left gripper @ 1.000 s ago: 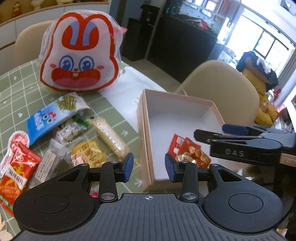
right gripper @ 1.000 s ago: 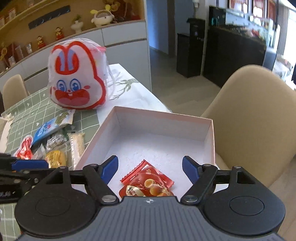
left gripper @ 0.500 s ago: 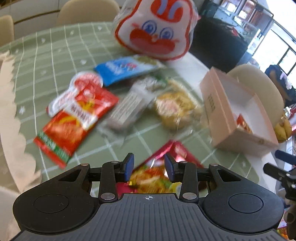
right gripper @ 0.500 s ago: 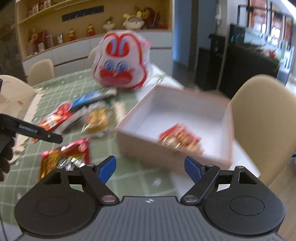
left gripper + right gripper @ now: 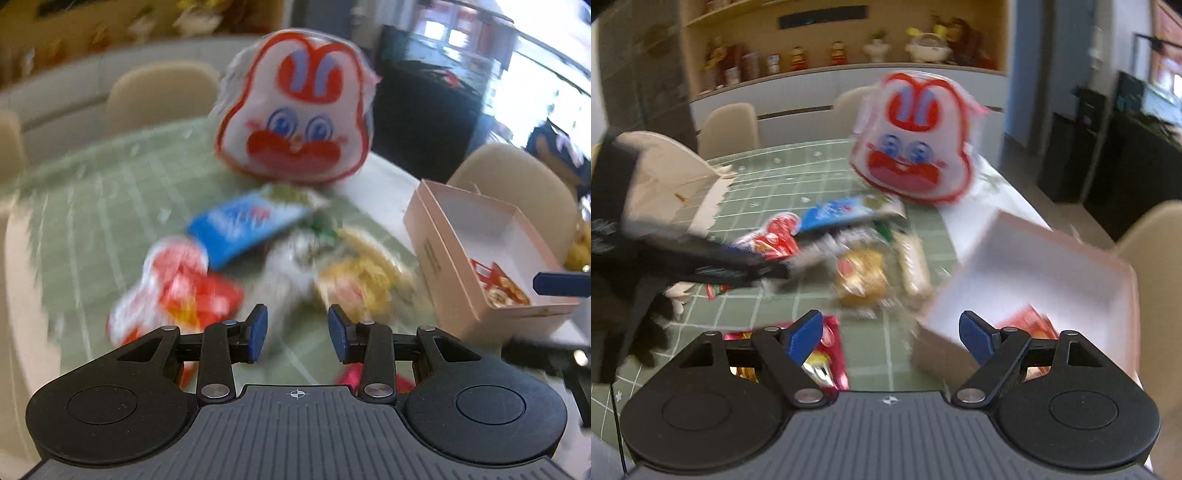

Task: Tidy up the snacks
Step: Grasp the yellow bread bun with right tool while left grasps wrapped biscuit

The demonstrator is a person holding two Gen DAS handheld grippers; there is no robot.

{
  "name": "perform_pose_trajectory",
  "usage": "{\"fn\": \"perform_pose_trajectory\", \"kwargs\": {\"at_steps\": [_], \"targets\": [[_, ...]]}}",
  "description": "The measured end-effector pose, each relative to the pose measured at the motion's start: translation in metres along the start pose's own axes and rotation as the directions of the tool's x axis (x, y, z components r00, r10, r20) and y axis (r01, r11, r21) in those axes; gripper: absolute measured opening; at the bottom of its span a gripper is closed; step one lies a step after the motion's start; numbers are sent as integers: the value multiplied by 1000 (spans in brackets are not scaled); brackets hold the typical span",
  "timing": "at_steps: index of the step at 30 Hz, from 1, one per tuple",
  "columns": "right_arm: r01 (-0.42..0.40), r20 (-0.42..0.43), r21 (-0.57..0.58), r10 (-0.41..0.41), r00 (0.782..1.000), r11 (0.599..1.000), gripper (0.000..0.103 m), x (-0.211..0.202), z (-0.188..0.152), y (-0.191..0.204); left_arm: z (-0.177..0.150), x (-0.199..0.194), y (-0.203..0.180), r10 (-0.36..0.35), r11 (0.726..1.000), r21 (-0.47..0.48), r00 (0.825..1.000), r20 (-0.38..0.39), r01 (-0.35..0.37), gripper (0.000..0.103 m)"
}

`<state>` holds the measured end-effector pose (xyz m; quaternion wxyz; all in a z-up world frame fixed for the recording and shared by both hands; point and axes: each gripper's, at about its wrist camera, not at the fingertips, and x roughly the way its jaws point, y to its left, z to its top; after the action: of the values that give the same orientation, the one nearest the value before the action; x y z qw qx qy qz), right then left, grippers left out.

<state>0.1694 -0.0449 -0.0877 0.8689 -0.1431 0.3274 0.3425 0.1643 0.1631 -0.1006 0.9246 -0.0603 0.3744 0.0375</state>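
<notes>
Both views are motion-blurred. A pink box (image 5: pixel 436 236) stands at the right with one red snack packet (image 5: pixel 498 284) inside; it also shows in the right wrist view (image 5: pixel 1027 258). Loose snacks lie on the green checked cloth: a blue packet (image 5: pixel 243 221), red packets (image 5: pixel 184 291), a yellow packet (image 5: pixel 358 284). My left gripper (image 5: pixel 297 338) is open and empty above the pile. My right gripper (image 5: pixel 890 336) is open and empty, between a red foil packet (image 5: pixel 827 354) and the box corner.
A big rabbit-face bag (image 5: pixel 295 122) stands at the back of the table. Beige chairs (image 5: pixel 517 184) surround the table. A torn white paper bag (image 5: pixel 668 184) is at the left. The left gripper (image 5: pixel 701 266) reaches in from the left in the right wrist view.
Both grippers have pulled back from the box and swung left toward the loose snack pile. The red packet stays in the box. Both stay open.
</notes>
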Motion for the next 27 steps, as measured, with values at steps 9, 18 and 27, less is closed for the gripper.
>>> {"fn": "perform_pose_trajectory", "kwargs": {"at_steps": [9,18,27], "targets": [[-34,-69,-155,24,997,987,82,50,32,20,-2,40,9,42,999,28,997,-64,-40,43],[-37,-193,-94,18,981,995,79,131,45,28,-9,35,41,-3,996,-86,998,-56,-1,42],[-120,-227,-137,87,970,983,48,84,16,41,-6,48,26,-3,998,-68,996,-84,-3,46]]}}
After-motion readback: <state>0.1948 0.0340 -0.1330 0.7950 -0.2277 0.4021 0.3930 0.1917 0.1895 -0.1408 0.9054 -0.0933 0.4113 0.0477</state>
